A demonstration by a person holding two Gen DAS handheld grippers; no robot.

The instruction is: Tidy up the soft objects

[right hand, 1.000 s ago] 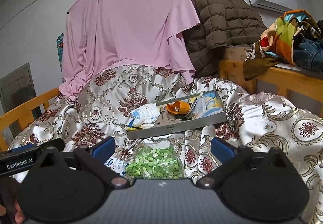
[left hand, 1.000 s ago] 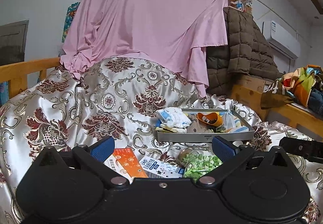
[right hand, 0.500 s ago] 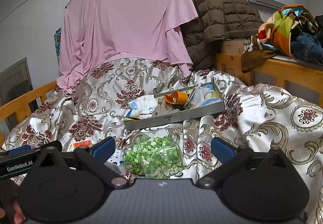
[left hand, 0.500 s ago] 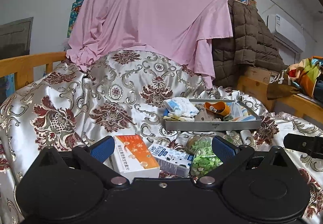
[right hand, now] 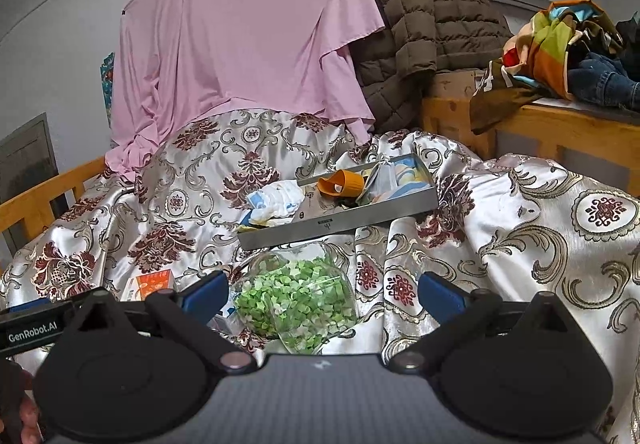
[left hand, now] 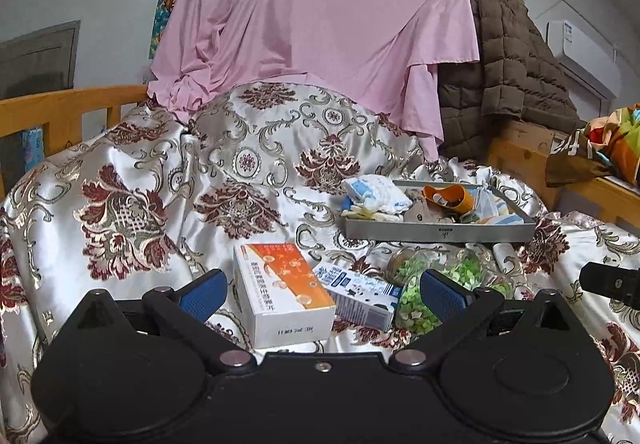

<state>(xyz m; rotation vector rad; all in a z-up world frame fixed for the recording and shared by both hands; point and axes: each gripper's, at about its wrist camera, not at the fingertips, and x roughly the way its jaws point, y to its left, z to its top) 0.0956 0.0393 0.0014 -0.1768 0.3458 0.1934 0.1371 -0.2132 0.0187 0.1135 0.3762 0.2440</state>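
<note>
On a silver satin bedspread (left hand: pixel 132 172) patterned with dark red and gold flowers lies a clear plastic bag filled with small green star-shaped pieces (right hand: pixel 296 300). It rests just in front of the right gripper (right hand: pixel 320 294), whose blue-padded jaws stand wide apart on either side of it, holding nothing. Seen from the left wrist camera, the same bag (left hand: pixel 440 284) sits at the right, partly behind one blue pad.

Beside the bag, to its left, lies a small white and blue carton (left hand: pixel 356 294), touching a white box with an orange top (left hand: pixel 280 292). The left gripper (left hand: pixel 320 294) is also spread wide and empty, with both boxes lying between its fingers.

Behind the bag sits a shallow grey metal tray (right hand: pixel 340 226), slightly tilted on the rumpled cover. It holds an orange plastic cup on its side (right hand: pixel 342 182), a folded white and blue cloth bundle (right hand: pixel 276 198) hanging over its left end, and some crumpled packets.

Farther back, a pink sheet (right hand: pixel 248 40) hangs against the wall, next to a brown quilted jacket (right hand: pixel 424 28). Wooden bed rails (left hand: pixel 68 112) edge the scene, and colourful clothes (right hand: pixel 560 44) are piled on a wooden ledge at the right.
</note>
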